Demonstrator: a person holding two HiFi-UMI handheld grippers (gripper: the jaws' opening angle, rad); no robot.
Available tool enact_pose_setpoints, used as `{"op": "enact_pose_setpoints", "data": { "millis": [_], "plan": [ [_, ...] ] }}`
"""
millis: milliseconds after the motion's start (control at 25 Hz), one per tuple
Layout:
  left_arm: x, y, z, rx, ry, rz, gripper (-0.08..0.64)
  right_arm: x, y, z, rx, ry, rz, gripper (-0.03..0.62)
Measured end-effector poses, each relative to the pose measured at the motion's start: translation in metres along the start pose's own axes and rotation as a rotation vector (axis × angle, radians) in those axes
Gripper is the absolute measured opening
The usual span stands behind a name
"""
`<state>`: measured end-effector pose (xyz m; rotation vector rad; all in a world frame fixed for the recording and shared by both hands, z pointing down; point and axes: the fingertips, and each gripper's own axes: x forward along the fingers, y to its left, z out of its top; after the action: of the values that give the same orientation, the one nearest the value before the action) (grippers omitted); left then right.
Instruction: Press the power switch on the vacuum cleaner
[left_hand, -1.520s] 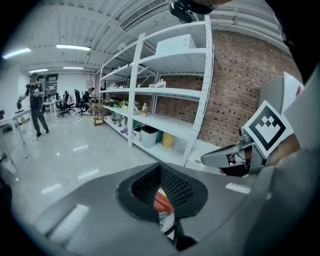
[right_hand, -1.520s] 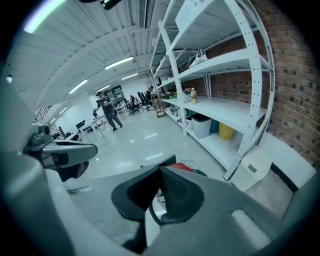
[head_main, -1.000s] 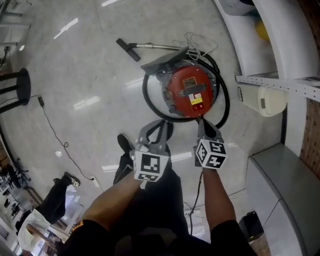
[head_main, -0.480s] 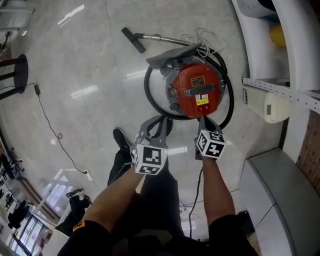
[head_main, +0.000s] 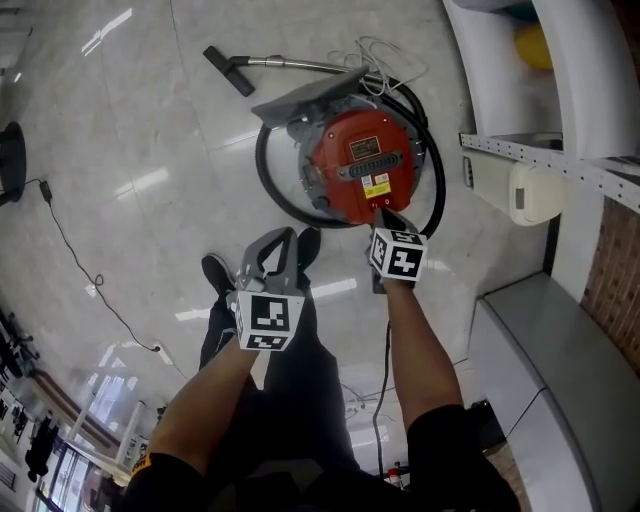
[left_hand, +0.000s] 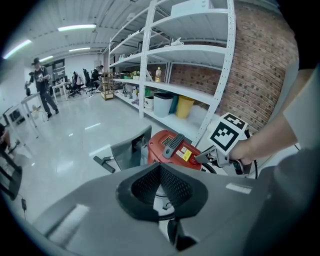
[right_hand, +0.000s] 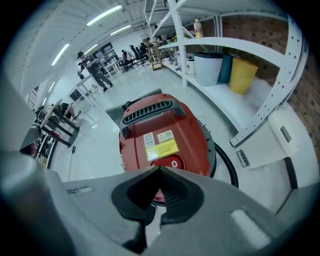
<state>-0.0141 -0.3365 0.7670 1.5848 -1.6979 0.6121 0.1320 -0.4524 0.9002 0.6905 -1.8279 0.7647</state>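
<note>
As the clenched, empty right hand-held gripper (head_main: 386, 214) came closer, its tip got right up to the red vacuum cleaner's (head_main: 355, 150) power switch (right_hand: 172, 162), ready to push.

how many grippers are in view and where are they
2. The left gripper hangs shut above the person's legs; the right gripper, also shut, points at the near edge of the red vacuum cleaner.

A workshop-like storeroom: white metal shelving (left_hand: 190, 51) holding bins (left_hand: 162, 104), a brick wall (left_hand: 265, 55), polished floor (left_hand: 80, 135).
</note>
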Motion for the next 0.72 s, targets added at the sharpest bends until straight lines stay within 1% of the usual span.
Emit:
{"op": "enact_pose_setpoints", "data": {
  "millis": [240,400,560,640,720],
  "plan": [
    [0.002,-0.001,0.0,0.012,-0.006,-0.004,0.014,0.005,0.001,-0.004,0.009,0.017,0.003,-0.009],
    [0.002,-0.001,0.002,0.02,-0.008,-0.005,0.014,0.008,0.004,-0.005,-0.047,0.048,-0.017,-0.008],
    [0.001,-0.006,0.003,0.033,-0.007,-0.017,0.014,0.01,0.008,-0.007,-0.063,0.07,-0.016,-0.008],
    [0.001,-0.008,0.003,0.039,-0.004,-0.022,0.014,0.013,0.012,-0.01,-0.103,0.09,-0.019,-0.009],
    [0.001,-0.01,0.003,0.046,-0.002,-0.025,0.014,0.014,0.013,-0.01,-0.13,0.086,-0.034,-0.009]
  ]
}}
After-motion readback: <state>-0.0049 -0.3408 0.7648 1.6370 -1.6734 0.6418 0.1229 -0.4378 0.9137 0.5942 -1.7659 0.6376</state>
